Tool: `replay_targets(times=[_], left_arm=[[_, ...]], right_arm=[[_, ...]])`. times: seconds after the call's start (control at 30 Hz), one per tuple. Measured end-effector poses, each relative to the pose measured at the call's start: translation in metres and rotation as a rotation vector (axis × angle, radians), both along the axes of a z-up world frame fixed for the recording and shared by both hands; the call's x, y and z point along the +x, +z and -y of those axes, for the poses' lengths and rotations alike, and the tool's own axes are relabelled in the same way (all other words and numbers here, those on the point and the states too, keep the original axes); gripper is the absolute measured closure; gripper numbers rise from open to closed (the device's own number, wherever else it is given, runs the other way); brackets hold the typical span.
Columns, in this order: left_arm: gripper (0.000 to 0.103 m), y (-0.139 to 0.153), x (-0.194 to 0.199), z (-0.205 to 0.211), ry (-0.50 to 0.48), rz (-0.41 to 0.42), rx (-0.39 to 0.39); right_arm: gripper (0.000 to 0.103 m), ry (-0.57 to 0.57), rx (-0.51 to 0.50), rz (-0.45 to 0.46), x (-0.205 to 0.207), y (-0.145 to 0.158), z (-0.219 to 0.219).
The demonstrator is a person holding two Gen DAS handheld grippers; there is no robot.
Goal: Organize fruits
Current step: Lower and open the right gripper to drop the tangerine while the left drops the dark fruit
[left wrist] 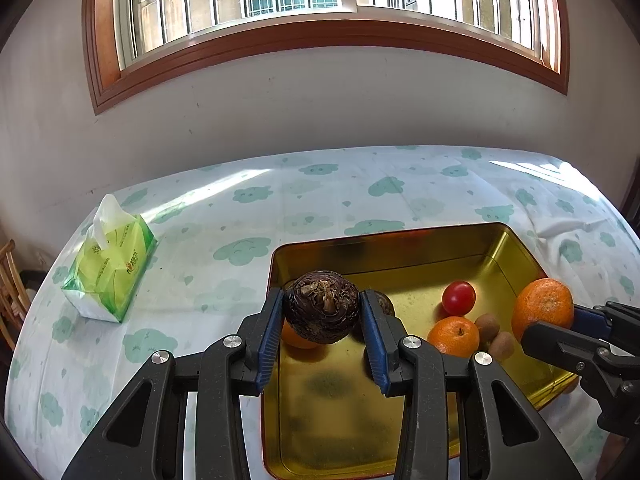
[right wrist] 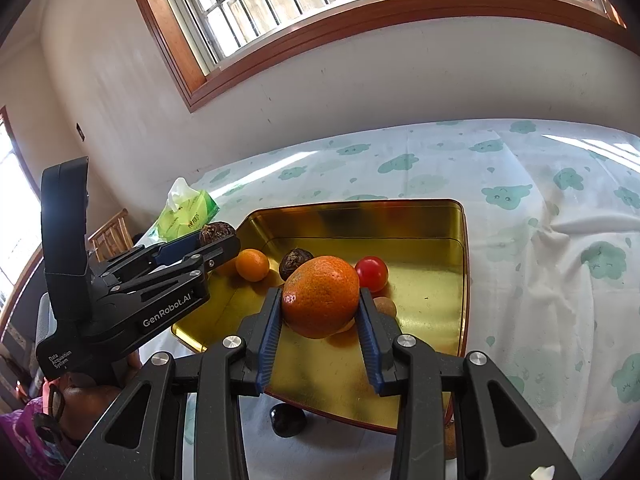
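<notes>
Gold tin (left wrist: 400,246) with loose fruit (left wrist: 459,298)

Table (left wrist: 360,184) draped in a white cloth printed with green clouds. Directly on the cloth: a gold tin tray (left wrist: 384,248) near the front edge, a green tissue pack (left wrist: 108,272) well apart to its left, a dark round fruit (right wrist: 287,421) just beside the tray's near edge.
</notes>
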State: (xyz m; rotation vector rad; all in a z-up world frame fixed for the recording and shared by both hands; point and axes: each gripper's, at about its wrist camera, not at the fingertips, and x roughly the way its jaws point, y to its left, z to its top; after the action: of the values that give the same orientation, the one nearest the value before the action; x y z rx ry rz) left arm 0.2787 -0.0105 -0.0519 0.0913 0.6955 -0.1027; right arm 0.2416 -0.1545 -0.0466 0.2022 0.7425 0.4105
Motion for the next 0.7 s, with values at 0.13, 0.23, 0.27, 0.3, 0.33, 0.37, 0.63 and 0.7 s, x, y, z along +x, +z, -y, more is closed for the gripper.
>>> replay_targets(times=[0.13,0.23,0.27,0.3,0.33,0.37,0.63,0.7], left_arm=[[0.063,-0.001,0.001,0.0,0.0,-0.001,-0.001],[0.063,-0.001,0.003,0.0,-0.001,-0.001,0.003],[0.063,-0.002,0.004,0.0,-0.001,-0.001,0.004],[0.063,-0.002,0.005,0.0,-0.002,-0.001,0.002],[0.063,-0.003,0.006,0.0,-0.002,-0.002,0.001],[0.063,-0.003,0.007,0.0,-0.002,-0.002,0.001],[0.063,-0.005,0.011,0.001,-0.007,-0.004,0.003],[0.063,-0.005,0.012,0.001,-0.008,-0.001,0.004]], right_arm=[[0.07,0.0,0.0,-0.003,0.004,-0.002,0.0],[0.07,-0.003,0.001,-0.006,0.006,-0.004,0.0],[0.07,-0.004,0.001,-0.005,0.006,-0.004,0.0],[0.07,-0.005,0.001,-0.006,0.007,-0.004,0.0],[0.07,-0.006,0.002,-0.007,0.008,-0.005,0.0],[0.07,-0.007,0.003,-0.007,0.009,-0.005,0.0],[0.07,-0.014,0.003,-0.008,0.014,-0.007,0.001],[0.07,-0.015,0.003,-0.008,0.016,-0.008,0.002]])
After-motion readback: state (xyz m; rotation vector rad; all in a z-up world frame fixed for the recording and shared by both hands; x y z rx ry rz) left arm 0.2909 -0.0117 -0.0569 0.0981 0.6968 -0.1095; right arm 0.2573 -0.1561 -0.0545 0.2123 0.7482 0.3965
